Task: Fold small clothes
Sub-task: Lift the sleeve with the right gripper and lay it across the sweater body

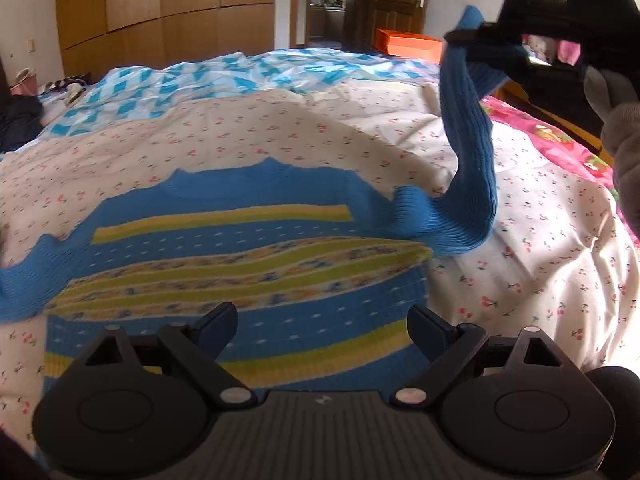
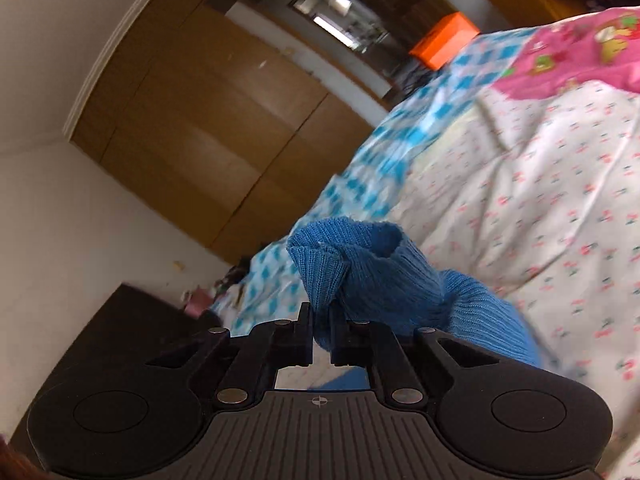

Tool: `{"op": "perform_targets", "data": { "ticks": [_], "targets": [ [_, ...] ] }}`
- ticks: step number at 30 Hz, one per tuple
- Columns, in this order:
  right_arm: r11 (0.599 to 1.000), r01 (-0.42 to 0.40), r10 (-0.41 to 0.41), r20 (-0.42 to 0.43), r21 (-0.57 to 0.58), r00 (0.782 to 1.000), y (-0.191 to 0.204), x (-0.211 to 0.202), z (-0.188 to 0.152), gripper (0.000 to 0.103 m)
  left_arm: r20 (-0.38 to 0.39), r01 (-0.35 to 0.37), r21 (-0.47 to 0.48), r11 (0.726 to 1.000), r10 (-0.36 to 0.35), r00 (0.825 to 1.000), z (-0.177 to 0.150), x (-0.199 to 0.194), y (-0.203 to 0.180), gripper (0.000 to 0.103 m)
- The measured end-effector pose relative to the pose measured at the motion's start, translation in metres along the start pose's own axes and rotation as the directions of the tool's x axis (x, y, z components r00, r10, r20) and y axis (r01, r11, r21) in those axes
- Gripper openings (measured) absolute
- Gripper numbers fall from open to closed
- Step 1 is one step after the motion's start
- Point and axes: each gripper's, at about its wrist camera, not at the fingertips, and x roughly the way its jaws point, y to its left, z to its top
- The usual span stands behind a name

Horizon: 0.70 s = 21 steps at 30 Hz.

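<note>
I am working over a bed [image 1: 540, 248] spread with a white cherry-print sheet, and on it the small sweater [image 1: 240, 264], blue with yellow-green stripes, lies flat and face up, its hem toward my left tool and its neck away from it. Its right-hand sleeve [image 1: 472, 148] is lifted off the sheet in a tall arc, the shoulder end on the bed and the cuff [image 2: 348, 264] up in the air. My right gripper [image 2: 321, 332] has its tongs closed together on that ribbed cuff, the knit bunched between them; from the left wrist view I see it raised well above the bed on the right. My left gripper [image 1: 322, 328] hangs just over the lower body of the sweater with its tongs spread apart, gripping nothing. I judge this to be the first sleeve fold, barely begun. The next move, as I read it, calls for carrying the cuff across the chest and laying the sleeve flat over the stripes without dragging the body askew; the left tool could pin the hem. I can read no brand, label or writing anywhere.
</note>
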Motion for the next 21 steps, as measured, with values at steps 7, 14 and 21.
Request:
{"op": "perform_targets", "data": {
  "ticks": [7, 14, 21],
  "targets": [
    [0.981, -0.085, 0.044, -0.230, -0.172, 0.972, 0.098, 0.094, -0.079, 0.008, 0.051, -0.102, -0.115, 0.988, 0.109, 0.993, -0.032, -0.038, 0.079, 0.096],
    [0.925, -0.084, -0.082, -0.409, -0.371, 0.909, 0.133, 0.164, -0.167, 0.008, 0.070, -0.154, -0.228, 0.962, 0.174, 0.982, -0.053, -0.048, 0.124, 0.095],
    [0.923, -0.124, -0.118, -0.576, -0.364, 0.809, 0.126, 0.194, -0.198, 0.013, 0.046, -0.152, -0.221, 0.963, 0.166, 0.985, -0.062, -0.044, 0.133, 0.096]
  ]
}}
